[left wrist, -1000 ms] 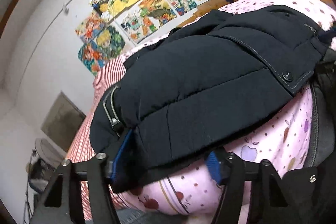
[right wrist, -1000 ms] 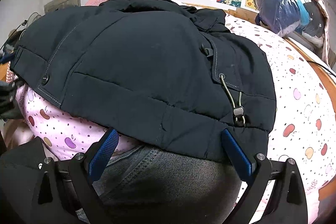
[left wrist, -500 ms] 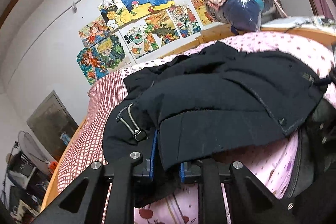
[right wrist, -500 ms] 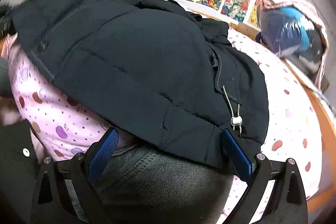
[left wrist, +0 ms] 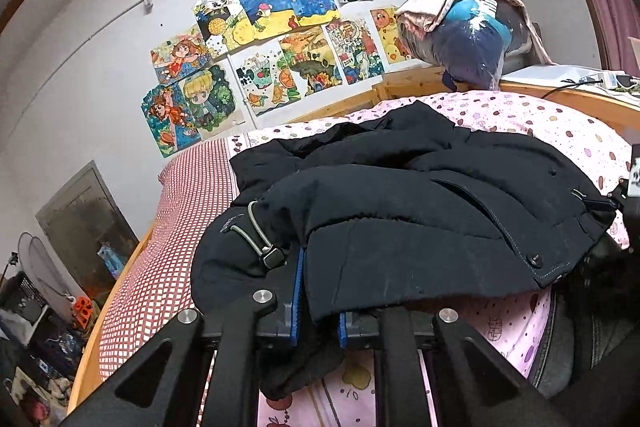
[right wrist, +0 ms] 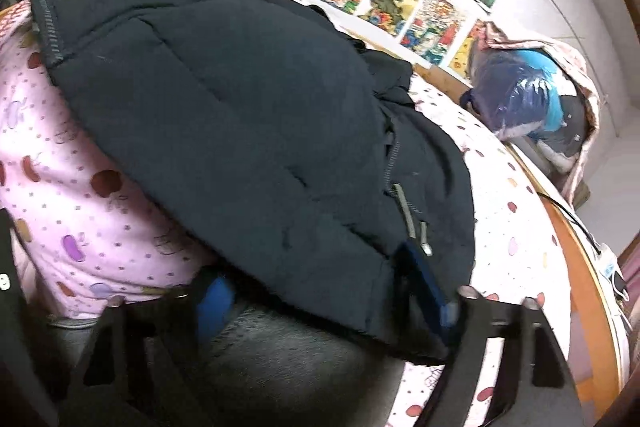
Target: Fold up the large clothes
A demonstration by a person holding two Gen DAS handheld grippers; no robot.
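Colourful drawings (left wrist: 276, 47) cover the wall behind a bed (left wrist: 560, 119) with pink spotted bedding, where a dark padded jacket (left wrist: 420, 207) lies across its near edge. Left gripper (left wrist: 318, 293) is clamped on the jacket's hem; right gripper (right wrist: 316, 291) has just been closing, hem between its blue pads, blur hiding whether they press

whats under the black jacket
The black jacket lies on a pink fruit-print quilt, beside a red checked sheet. Whatever lies beneath its middle is covered.
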